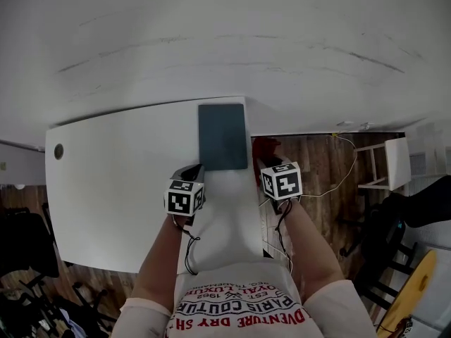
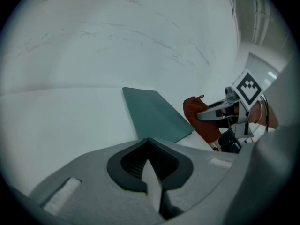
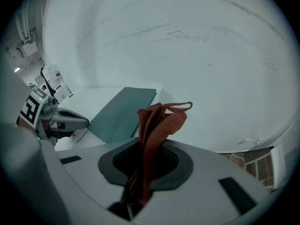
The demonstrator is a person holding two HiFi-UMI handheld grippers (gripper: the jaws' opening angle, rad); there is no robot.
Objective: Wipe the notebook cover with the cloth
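notebook (image 1: pixel 223 136) on table (image 1: pixel 113 182), far-right corner | cloth (image 1: pixel 264 148) just right of notebook

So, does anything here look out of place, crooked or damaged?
Nothing looks spilled or damaged. The notebook lies flat and fairly straight, only very close to the right edge of the table. The red cloth is bunched in the right gripper, beside the notebook, not on its cover.

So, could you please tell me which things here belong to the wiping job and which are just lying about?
Job: notebook; red cloth, clamped in the jaws of the right gripper; white table bearing the notebook.
Lying about: white chair; cable on the floor.
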